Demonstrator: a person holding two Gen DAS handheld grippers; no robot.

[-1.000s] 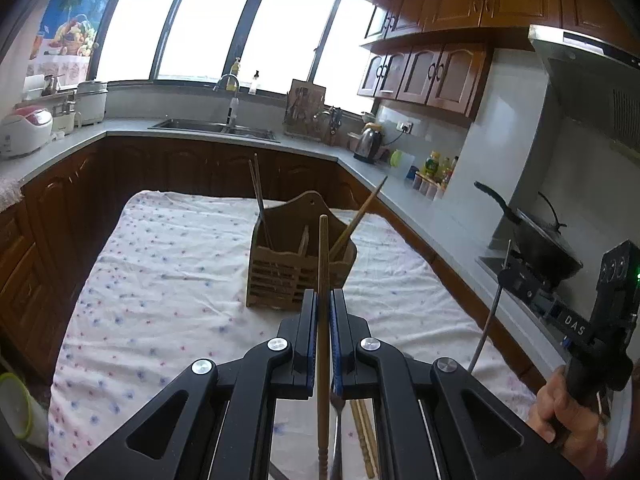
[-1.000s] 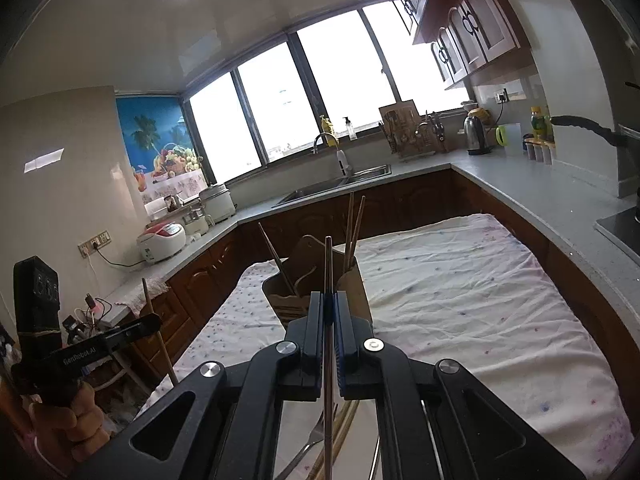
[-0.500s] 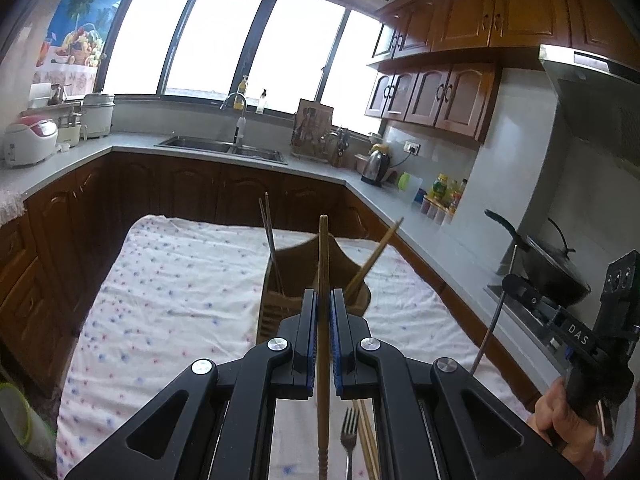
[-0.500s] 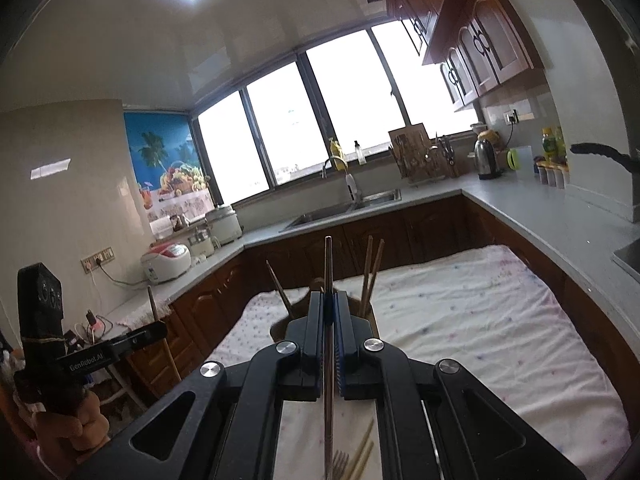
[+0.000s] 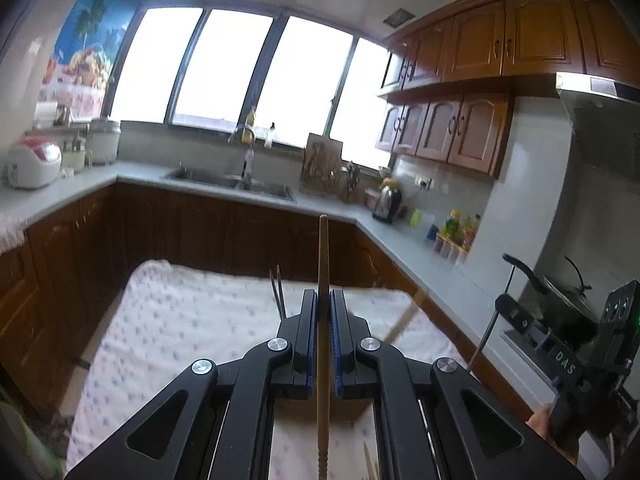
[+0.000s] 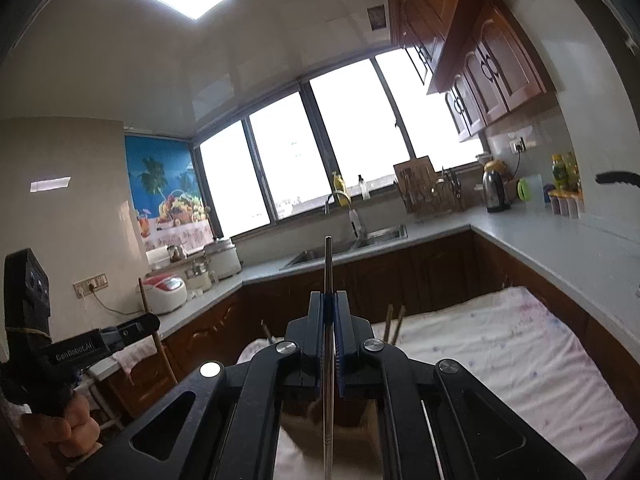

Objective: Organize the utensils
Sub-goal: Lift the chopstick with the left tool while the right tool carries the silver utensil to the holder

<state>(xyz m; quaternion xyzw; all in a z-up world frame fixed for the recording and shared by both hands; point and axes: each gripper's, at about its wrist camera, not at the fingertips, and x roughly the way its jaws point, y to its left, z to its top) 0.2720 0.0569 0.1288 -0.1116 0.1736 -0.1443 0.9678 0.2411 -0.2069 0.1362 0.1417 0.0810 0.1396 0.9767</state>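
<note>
left hand-held gripper point(image 5: 322, 312) clamps wooden chopstick point(image 5: 323, 256) upright | right hand-held gripper point(image 6: 330, 312) pinches metal chopstick point(image 6: 328, 272) | holder probably hidden below, above cloth-covered surface point(image 5: 180, 320) | lower each straight, tips first

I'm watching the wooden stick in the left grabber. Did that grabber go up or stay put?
Yes. The left gripper has risen and tipped upward: the sink now sits lower in its view, and the tablecloth has dropped toward the bottom. It still clamps the wooden chopstick.
</note>
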